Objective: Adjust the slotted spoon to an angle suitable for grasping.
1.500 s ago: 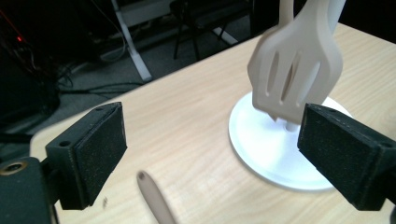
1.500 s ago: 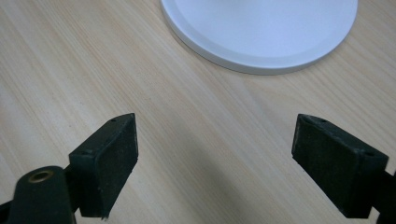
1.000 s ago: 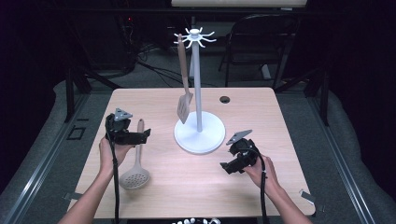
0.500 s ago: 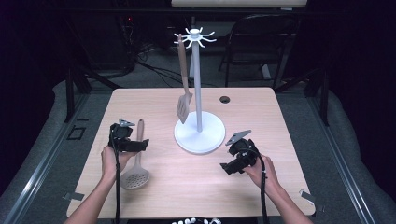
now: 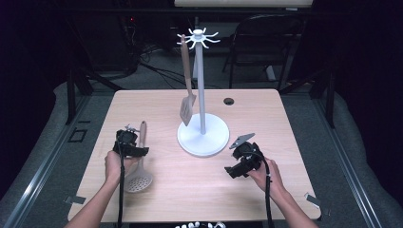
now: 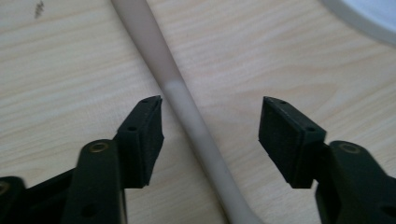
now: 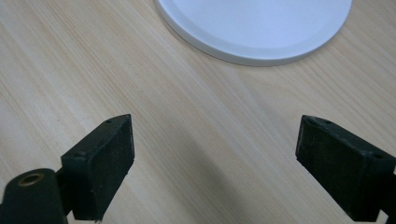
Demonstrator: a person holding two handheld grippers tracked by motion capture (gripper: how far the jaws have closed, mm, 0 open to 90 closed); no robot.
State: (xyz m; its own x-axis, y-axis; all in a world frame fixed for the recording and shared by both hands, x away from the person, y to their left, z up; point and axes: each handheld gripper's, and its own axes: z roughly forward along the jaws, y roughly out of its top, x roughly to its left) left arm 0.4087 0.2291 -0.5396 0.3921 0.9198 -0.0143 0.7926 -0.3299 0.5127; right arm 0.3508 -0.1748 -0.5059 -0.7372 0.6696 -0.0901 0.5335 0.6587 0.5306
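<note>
Beige skimmer handle between the closing, still-parted jaws of the left gripper, seemingly untouched.

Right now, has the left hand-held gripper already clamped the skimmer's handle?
No: in the left gripper view the skimmer handle lies between the left hand-held gripper's pads, which have just been closing, with gaps on both sides.

The worktop is evenly lit from above while the room around is dark; the close views are slightly soft.
</note>
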